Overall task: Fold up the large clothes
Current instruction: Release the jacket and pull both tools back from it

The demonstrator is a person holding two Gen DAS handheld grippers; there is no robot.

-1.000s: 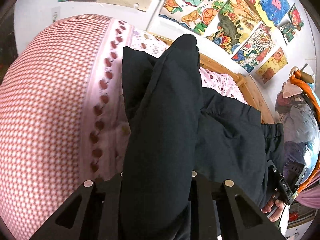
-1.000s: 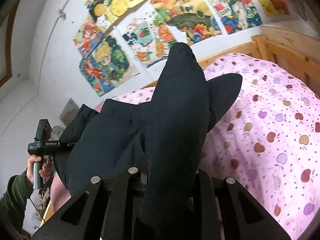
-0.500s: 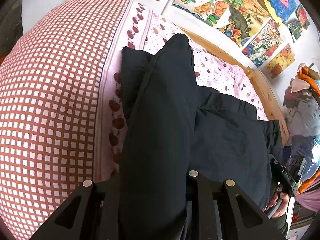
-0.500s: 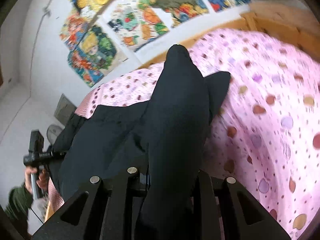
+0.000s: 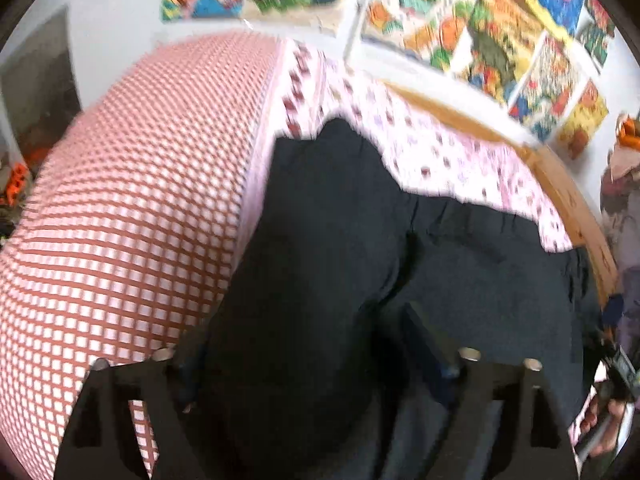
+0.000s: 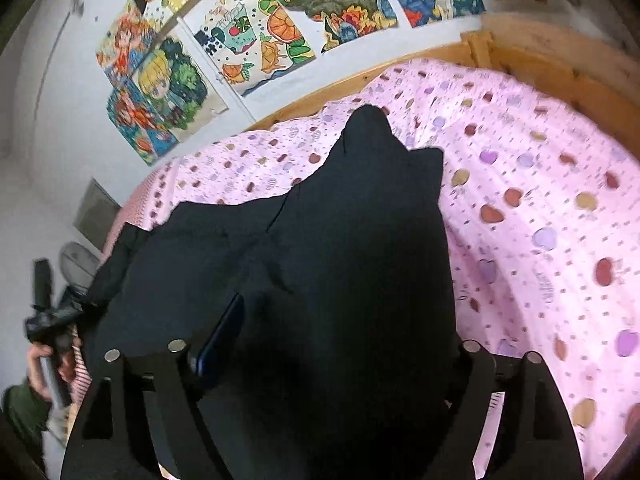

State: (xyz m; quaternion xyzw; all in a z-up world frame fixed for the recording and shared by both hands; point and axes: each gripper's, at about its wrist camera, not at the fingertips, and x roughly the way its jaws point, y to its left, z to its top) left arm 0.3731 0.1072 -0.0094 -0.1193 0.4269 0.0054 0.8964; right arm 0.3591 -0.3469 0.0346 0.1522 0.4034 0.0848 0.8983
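The left gripper (image 5: 316,364) is seen with its jaws spread wide; they have just been opening, and a fold of the black garment (image 5: 328,264) is draped loosely between them, with no pad seen pressing on it (this view is blurred). The right gripper (image 6: 328,344) is likewise spread, its jaws also having just been opening, and the same black garment (image 6: 320,264) lies slack in the gap, with one blue-edged finger (image 6: 220,336) exposed at the left of the cloth. Directly ahead of both tools the garment is laid over the bed, bunched into a ridge that runs forward from each tool and ends in a peak. Beyond and to the right of the right gripper, the pink bedspread (image 6: 540,208) printed with small apples is spread out; to the left of the left gripper a red-and-white checked cover (image 5: 132,220) is seen. Farther ahead, a wooden bed frame (image 6: 532,52) borders the bedspread, and colourful drawings (image 6: 256,44) are fixed to the white wall behind it.
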